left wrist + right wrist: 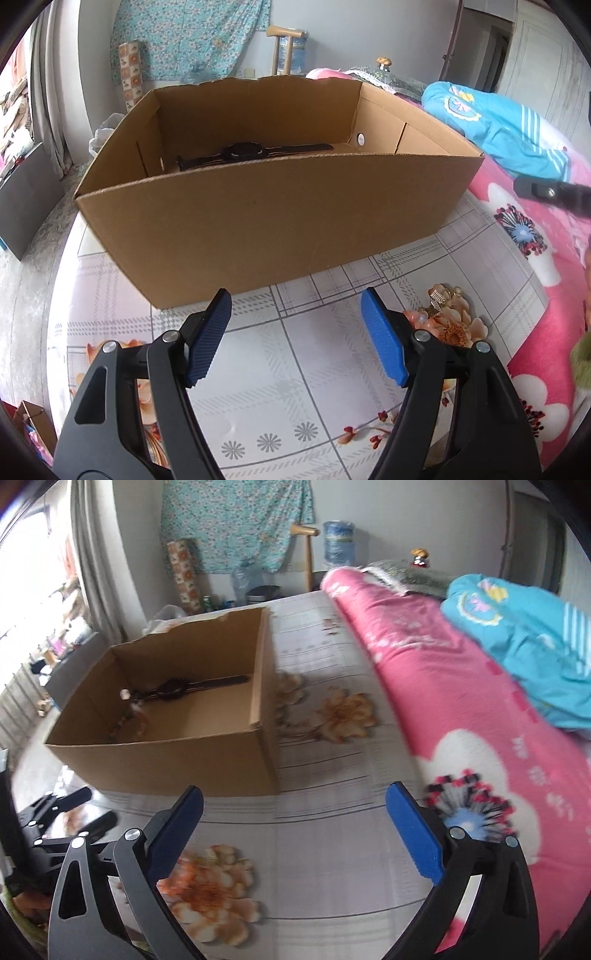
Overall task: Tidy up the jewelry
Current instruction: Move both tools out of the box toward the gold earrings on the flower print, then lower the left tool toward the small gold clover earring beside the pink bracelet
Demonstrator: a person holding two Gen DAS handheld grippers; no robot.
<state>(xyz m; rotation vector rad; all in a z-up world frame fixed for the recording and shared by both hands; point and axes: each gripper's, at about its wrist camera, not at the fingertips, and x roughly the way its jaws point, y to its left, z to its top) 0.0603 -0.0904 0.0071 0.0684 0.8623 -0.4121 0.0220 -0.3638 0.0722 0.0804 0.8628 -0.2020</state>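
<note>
An open cardboard box point(258, 221) stands on the bed sheet; it also shows in the right wrist view point(177, 764). A black wristwatch point(243, 151) lies inside it, seen too in the right wrist view point(173, 692), beside a beaded bracelet point(129, 723). A small gold jewelry piece point(439, 301) lies on the sheet just right of my left gripper point(295, 306), which is open and empty in front of the box. My right gripper point(295, 805) is open and empty, right of the box. The right gripper's tip point(554, 192) shows at the left wrist view's right edge.
A pink floral blanket point(461, 701) and a blue blanket point(524, 635) lie on the right. The flowered sheet point(295, 369) covers the bed. The left gripper's body point(55, 823) shows at the left of the right wrist view. A wall, curtain and clutter lie beyond.
</note>
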